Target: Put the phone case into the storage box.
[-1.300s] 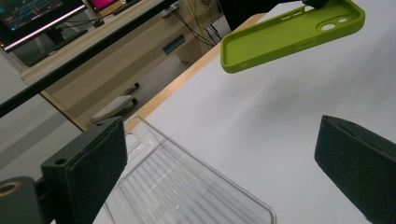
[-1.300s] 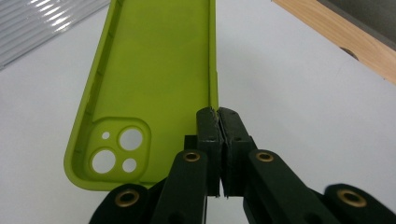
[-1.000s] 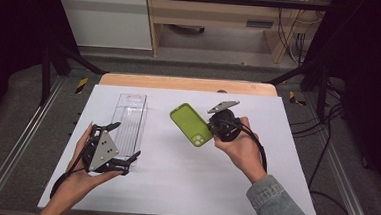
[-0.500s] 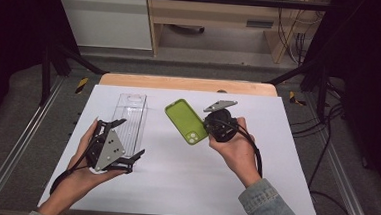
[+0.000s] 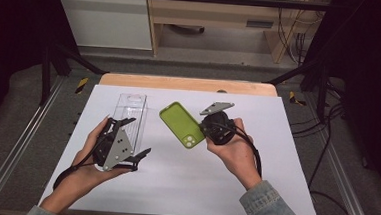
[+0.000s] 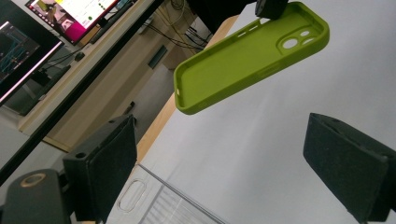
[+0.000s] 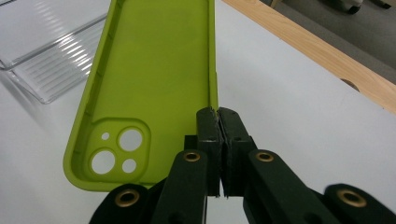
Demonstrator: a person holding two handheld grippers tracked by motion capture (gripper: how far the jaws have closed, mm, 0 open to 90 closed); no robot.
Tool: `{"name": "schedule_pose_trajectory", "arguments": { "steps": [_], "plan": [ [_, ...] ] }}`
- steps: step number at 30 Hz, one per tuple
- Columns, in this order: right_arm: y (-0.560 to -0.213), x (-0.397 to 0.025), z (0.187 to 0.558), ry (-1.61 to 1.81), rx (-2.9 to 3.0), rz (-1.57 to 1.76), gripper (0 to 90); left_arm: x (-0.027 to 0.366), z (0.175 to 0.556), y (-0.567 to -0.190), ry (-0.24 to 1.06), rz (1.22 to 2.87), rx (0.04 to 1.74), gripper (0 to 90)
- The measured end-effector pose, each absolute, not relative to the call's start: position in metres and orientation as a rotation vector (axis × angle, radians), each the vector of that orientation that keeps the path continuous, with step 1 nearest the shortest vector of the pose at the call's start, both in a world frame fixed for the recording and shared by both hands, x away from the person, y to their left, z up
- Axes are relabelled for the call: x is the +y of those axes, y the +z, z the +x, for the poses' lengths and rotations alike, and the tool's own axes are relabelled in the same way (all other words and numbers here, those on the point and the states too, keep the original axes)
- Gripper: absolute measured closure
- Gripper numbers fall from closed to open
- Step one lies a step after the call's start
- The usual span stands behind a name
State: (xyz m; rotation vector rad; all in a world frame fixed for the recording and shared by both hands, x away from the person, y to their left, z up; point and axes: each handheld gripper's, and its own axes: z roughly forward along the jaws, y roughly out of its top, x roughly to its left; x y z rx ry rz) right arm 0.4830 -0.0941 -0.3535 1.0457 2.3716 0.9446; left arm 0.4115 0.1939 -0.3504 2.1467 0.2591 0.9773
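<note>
— One green phone case (image 5: pixel 181 124), pinched at its side wall near the camera cut-outs by the right gripper (image 5: pixel 208 131), jaws pressed tight together on the rim. Seems lifted clear of the table in the left gripper view, open side up.

— And the left gripper (image 5: pixel 136 155)?

— Spread wide, nothing between the pads (image 6: pixel 348 165); held low beside the clear plastic box (image 5: pixel 129 115), pointing toward the case.

— Underneath?

— White table top (image 5: pixel 183 187) with a pale wooden strip (image 5: pixel 187 84) along the far edge. Beyond that, grey floor, a wooden bench (image 5: pixel 219 16), dark frame bars, cables (image 5: pixel 326 141) at the right. Monitors (image 6: pixel 42 32) lit up, seen from the left gripper view.

— Anything in the box?

— Looks empty, ribbed and see-through, lying flat left of the case and apart from it.
</note>
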Motion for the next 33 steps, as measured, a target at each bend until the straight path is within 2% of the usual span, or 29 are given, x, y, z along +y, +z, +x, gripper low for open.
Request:
{"name": "schedule_pose_trajectory", "arguments": {
  "steps": [18, 29, 33],
  "plan": [
    [-0.354, -0.092, 0.474, 0.955, 2.376, 0.981, 88.4, 0.187, 0.411, -0.345, 0.977, 2.155, 0.230, 11.0],
    [-0.352, -0.085, 0.472, 0.941, 2.416, 0.930, 88.5, 0.176, 0.409, -0.354, 0.969, 2.229, 0.106, 21.7],
    [-0.354, -0.081, 0.473, 0.937, 2.426, 0.923, 88.4, 0.169, 0.411, -0.359, 0.966, 2.261, 0.034, 28.3]
  ]
}}
